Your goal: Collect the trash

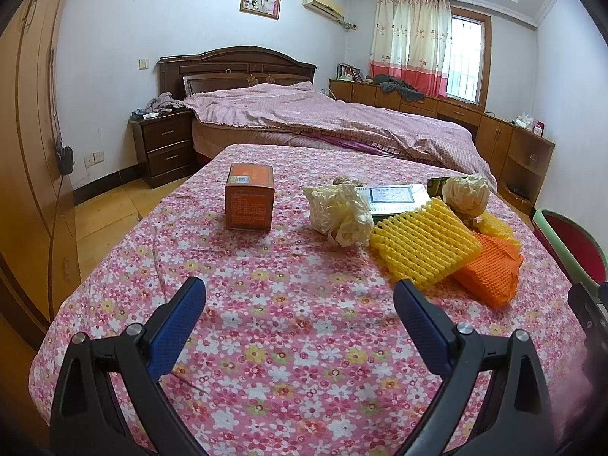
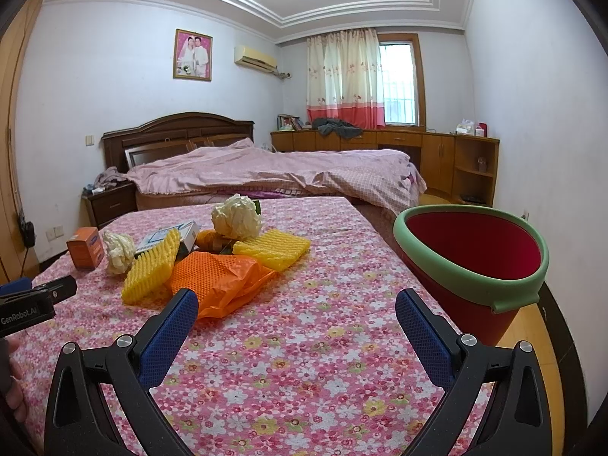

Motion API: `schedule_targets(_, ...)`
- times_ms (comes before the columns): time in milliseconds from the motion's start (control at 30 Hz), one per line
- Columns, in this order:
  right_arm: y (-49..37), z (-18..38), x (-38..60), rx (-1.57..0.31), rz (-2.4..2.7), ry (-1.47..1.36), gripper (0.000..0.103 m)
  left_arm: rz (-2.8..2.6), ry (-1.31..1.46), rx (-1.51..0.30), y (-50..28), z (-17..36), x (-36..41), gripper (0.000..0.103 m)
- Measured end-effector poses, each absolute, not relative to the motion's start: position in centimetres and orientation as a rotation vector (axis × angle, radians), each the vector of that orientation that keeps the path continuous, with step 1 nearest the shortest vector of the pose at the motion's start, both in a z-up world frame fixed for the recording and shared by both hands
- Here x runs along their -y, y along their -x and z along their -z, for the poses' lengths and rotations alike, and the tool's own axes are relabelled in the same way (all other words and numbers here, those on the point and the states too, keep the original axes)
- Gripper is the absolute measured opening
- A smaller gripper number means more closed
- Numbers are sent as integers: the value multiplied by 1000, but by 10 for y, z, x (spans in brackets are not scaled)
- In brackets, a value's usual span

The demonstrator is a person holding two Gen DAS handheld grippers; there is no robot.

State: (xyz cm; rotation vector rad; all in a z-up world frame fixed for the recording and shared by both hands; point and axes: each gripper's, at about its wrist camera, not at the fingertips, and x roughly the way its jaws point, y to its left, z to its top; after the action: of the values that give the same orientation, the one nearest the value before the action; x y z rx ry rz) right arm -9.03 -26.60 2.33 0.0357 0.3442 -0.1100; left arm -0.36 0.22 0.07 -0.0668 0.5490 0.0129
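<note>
Two grippers hang over the near end of the flowered tablecloth (image 2: 304, 361), both empty. Left gripper (image 1: 300, 300): jaws spread wide, nothing between the blue pads. Right gripper (image 2: 296, 313): same, wide open, nothing held.

Largest thing concerned: the red bucket (image 2: 471, 262) with a green rim, standing just beside the table's right edge, mouth tilted toward the camera. It looks empty, so collection seems not yet begun.

Trash lies in one cluster mid-table: orange net bag (image 2: 224, 277) nearest the right gripper, yellow foam sleeve (image 1: 421, 243) partly on top of it, a second yellow foam piece (image 2: 273, 250) behind, a flat printed box (image 1: 395, 197), two crumpled paper balls (image 1: 342, 212) (image 2: 237, 216). An orange carton (image 1: 249, 197) stands apart to the left.

Judgement: the right gripper should take the orange bag first, pinching a raised fold rather than the flat film, which would slip. The foam overlapping it may drag along; lift slowly. The left gripper suits the carton, gripped across its narrow sides.

Obstacles: the loose cloth may bunch under the pads. The bucket rim sits near table height.
</note>
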Motion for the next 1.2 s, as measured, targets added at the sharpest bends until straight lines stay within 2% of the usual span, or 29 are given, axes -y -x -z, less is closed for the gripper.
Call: schedule_targets(1200,90,-23,266,-348,111,-38,103,-10,76,-552,4,-2,-2,98)
